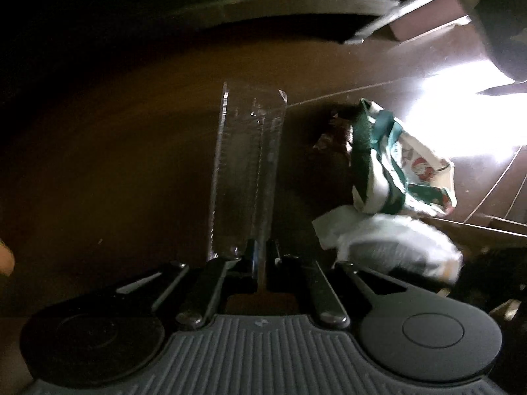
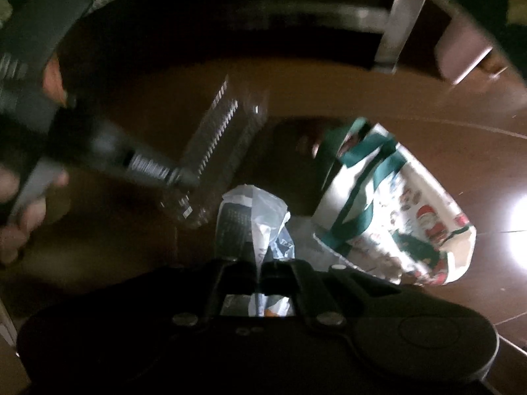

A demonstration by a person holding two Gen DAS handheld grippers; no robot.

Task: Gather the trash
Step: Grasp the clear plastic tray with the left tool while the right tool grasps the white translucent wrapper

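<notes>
Two tongs, each clamping one item: clear tray (image 1: 247, 164), plastic wrapper (image 2: 260, 217).

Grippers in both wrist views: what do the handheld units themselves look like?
The left gripper has a grey ribbed body, two round black discs either side, black linkage bars with silver pivot bolts, and long clear fingers with toothed edges. The right gripper shows the same linkage and bolts on a dark body. No sleeve or cable is visible.

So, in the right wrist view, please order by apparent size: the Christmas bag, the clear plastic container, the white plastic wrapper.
1. Christmas bag
2. Clear plastic container
3. White plastic wrapper, nearer the camera, so unsure
</notes>
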